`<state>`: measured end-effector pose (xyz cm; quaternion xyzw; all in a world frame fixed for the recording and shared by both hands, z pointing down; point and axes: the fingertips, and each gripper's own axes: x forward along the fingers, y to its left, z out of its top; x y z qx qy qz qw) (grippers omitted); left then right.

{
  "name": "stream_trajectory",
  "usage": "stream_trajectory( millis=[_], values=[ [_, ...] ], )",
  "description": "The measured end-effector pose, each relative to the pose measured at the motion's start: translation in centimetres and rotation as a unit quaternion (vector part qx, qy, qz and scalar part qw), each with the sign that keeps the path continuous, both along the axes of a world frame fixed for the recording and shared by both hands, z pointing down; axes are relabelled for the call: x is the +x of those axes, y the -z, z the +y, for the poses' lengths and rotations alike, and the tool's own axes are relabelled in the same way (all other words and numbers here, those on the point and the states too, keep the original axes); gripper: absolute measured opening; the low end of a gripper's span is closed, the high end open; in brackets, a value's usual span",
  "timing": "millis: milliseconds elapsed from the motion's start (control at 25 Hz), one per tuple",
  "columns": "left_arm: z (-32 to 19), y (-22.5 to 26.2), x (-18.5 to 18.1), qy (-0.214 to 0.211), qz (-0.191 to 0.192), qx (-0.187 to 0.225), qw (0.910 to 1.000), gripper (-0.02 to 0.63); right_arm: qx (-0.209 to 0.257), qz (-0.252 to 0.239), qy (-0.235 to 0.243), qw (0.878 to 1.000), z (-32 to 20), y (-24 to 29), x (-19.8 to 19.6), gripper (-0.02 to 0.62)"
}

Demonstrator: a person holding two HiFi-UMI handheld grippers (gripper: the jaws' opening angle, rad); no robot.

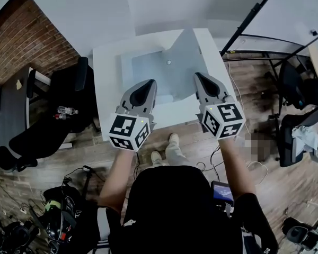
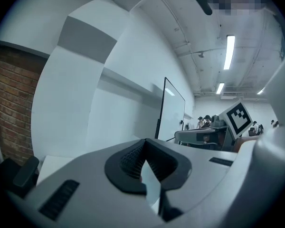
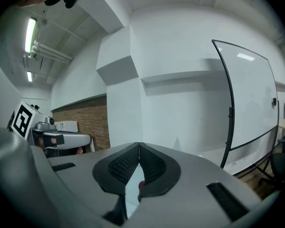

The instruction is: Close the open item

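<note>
One grey flat case on the white table, lid raised, contents can't tell; two grippers, left gripper and right gripper, both jaws fully closed on nothing; case lies below and just ahead of both tips.

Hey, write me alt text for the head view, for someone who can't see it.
Seen from above, a person holds the left gripper and the right gripper, both shut and empty, above a white table. A flat grey item lies open on the table, just beyond their tips. A black chair stands at the table's left.
</note>
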<state>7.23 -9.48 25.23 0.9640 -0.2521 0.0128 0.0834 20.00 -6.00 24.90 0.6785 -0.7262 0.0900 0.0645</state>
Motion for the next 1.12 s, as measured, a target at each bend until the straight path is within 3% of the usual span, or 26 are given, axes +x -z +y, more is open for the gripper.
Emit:
stream_trajectory(
  millis=[680, 1120],
  values=[
    [-0.7, -2.9, 8.5, -0.050, -0.015, -0.040, 0.9979, 0.009, -0.016, -0.013, -0.043, 0.999, 0.1, -2.5, 9.1, 0.040],
    [0.0, -4.7, 12.2, -0.076, -0.032, -0.045, 0.9956, 0.009, -0.033, -0.025, -0.067, 0.997, 0.9, -4.7, 13.1, 0.040]
  ],
)
